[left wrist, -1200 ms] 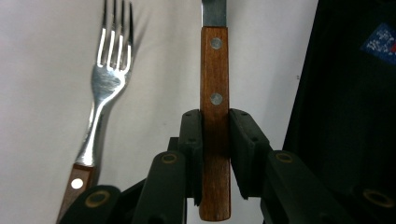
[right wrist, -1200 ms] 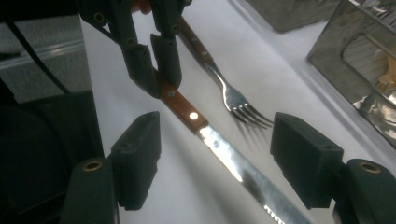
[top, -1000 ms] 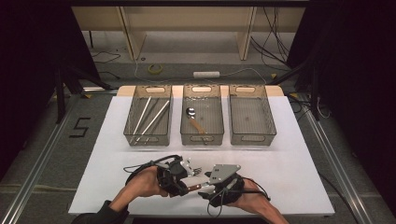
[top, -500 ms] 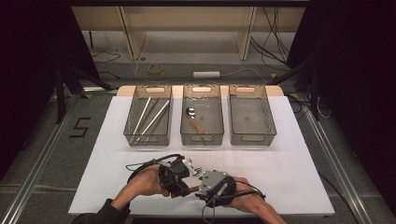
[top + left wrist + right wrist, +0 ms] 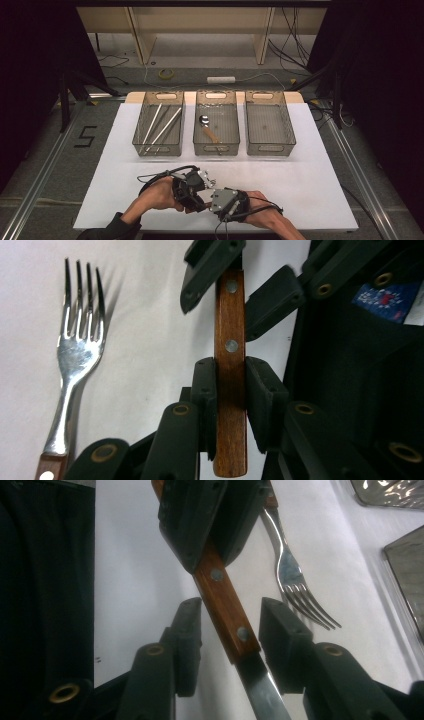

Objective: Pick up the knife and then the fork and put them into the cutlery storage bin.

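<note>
A knife with a brown riveted wooden handle [image 5: 230, 315] is held off the white table. My left gripper [image 5: 230, 375] is shut on the handle near its end. From the opposite side my right gripper [image 5: 231, 615] straddles the same handle [image 5: 220, 590] just above the steel blade [image 5: 265, 695]. Its jaws have just been closing, and narrow gaps still show at the pads. A fork [image 5: 75, 350] with a wooden handle lies flat on the table beside the knife, its tines [image 5: 310, 605] pointing away from the left gripper. In the high view the left gripper [image 5: 192, 187] and right gripper [image 5: 225, 202] meet near the front edge.
Three wire baskets stand in a row at the back of the white table [image 5: 310, 165]. The left basket [image 5: 159, 147] holds long silver sticks, the middle basket [image 5: 216, 149] a wooden-handled spoon [image 5: 207, 127], and the right basket [image 5: 270, 149] nothing. Cables lie on the floor beyond.
The right gripper has slid left toward the left gripper, and its jaws have narrowed around the knife handle. The left gripper has kept still with the knife.
</note>
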### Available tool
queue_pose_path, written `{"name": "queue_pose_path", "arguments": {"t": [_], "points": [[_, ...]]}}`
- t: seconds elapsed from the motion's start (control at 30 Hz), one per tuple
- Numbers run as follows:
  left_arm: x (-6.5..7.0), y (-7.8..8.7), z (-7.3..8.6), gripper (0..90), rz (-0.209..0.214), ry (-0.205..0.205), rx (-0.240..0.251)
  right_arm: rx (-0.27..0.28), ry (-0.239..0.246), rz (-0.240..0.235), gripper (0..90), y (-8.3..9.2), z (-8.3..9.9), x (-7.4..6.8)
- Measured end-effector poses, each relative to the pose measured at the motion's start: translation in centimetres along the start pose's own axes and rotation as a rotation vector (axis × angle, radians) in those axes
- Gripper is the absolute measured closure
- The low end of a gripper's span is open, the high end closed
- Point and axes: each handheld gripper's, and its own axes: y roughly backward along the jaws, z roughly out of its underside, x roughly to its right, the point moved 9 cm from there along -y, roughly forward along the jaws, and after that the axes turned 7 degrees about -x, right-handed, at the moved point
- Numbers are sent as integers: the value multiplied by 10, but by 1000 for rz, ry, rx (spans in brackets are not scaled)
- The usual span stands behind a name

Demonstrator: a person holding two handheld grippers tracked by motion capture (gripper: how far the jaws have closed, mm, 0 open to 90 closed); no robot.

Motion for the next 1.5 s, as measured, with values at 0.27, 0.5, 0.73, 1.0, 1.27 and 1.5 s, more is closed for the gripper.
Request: {"name": "queue_pose_path", "arguments": {"t": [0.27, 0.5, 0.73, 1.0, 1.27, 1.5], "points": [[2, 3, -2, 748, 26, 16, 33, -3, 59, -16, 721, 1, 3, -2], [0, 6, -3, 726, 32, 11, 72, -25, 137, -15, 776, 2, 5, -5], [-9, 16, -10, 459, -29, 40, 189, -7, 107, 19, 777, 13, 7, 7], [-23, 46, -16, 309, -126, 74, 375, -7, 75, 62, 777, 23, 16, 18], [-34, 65, -6, 263, -176, 126, 502, -16, 29, 84, 776, 31, 28, 32], [-45, 69, 4, 248, -225, 172, 565, 27, -108, 123, 776, 49, 35, 60]]}}
